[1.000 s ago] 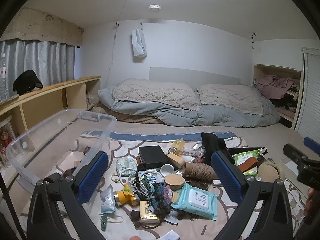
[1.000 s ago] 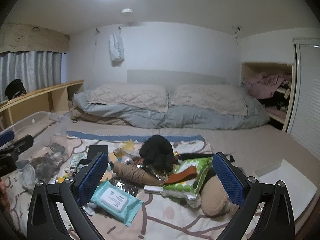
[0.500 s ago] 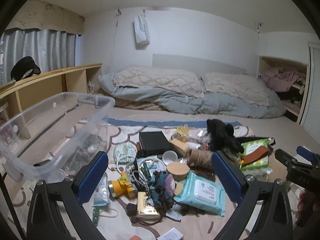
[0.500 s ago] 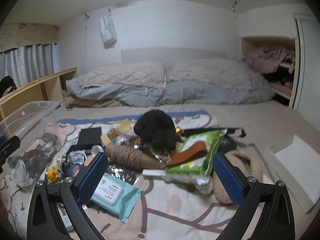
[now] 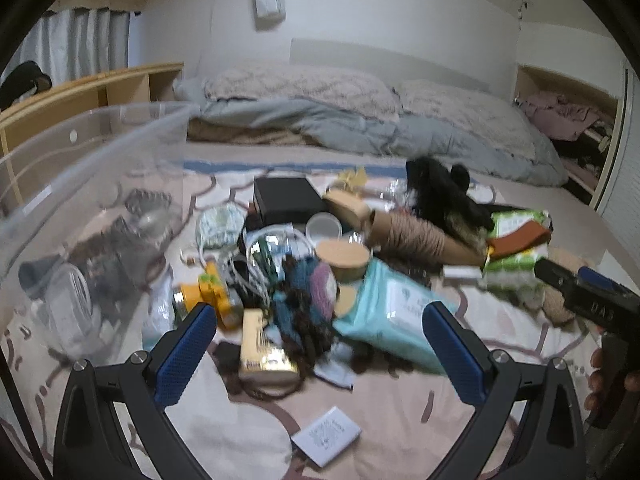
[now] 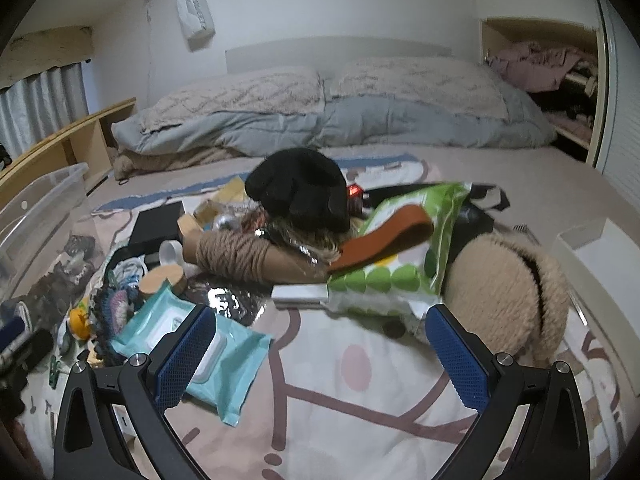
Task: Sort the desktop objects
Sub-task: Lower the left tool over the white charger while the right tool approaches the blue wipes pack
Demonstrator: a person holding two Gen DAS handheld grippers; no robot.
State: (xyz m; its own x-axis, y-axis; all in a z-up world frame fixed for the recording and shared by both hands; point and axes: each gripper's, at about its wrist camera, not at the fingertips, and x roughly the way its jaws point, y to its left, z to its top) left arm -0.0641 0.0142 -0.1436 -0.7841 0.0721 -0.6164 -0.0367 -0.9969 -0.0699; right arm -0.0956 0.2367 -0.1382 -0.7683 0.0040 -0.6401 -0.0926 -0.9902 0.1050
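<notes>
Ahead, bare blanket (image 6: 340, 412) between spread right tongs (image 6: 320, 354)

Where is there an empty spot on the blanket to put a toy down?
Bare blanket lies between the right gripper fingers, nearer than the teal wipes pack and the fluffy tan thing. Another patch surrounds the small white card. It's crowded from the black box to the green packet.
</notes>
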